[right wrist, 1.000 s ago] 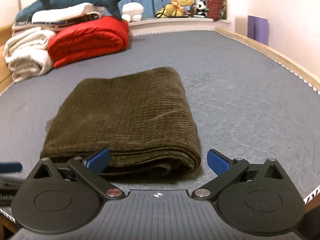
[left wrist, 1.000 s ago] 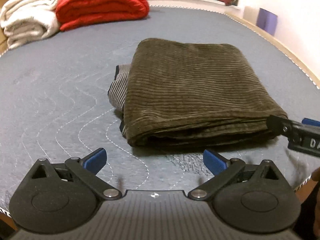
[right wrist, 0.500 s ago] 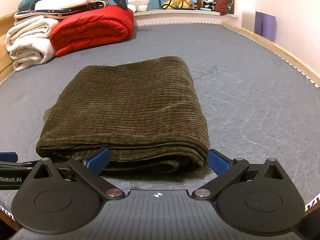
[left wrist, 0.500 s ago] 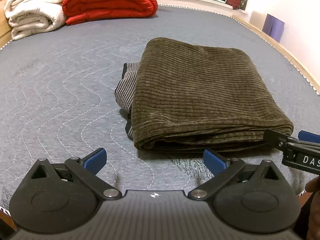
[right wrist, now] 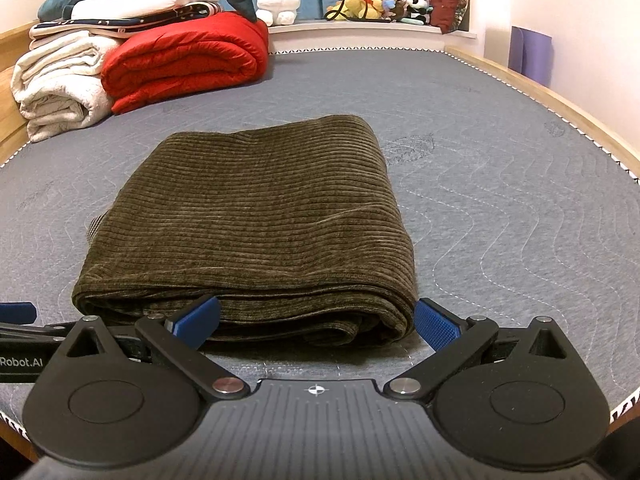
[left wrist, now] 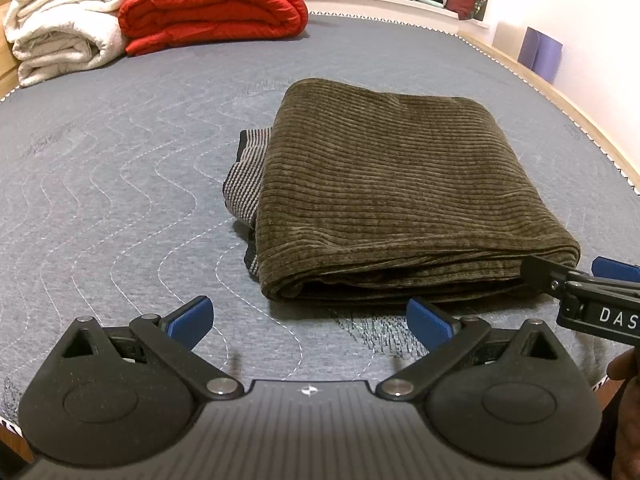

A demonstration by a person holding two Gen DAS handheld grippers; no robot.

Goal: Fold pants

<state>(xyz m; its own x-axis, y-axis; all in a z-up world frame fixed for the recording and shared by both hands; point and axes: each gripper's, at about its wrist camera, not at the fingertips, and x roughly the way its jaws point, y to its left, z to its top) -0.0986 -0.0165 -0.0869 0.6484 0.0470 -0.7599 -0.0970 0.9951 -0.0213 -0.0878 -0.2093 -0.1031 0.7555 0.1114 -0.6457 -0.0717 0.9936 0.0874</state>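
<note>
Olive-brown corduroy pants (right wrist: 256, 220), folded into a flat rectangle, lying on the grey quilted bed mattress (right wrist: 500, 200). Left claw (left wrist: 308, 320) spread, empty. Right claw (right wrist: 316, 322) spread, empty, just before the pants' near edge.

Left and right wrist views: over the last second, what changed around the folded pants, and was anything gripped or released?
Both cameras rose and tilted, so more of the far bedding shows. Nothing was gripped or released: the left gripper and right gripper stayed open, short of the near edge of the pants. The pants kept the same fold and place on the grey mattress, striped lining still peeking out.
</note>
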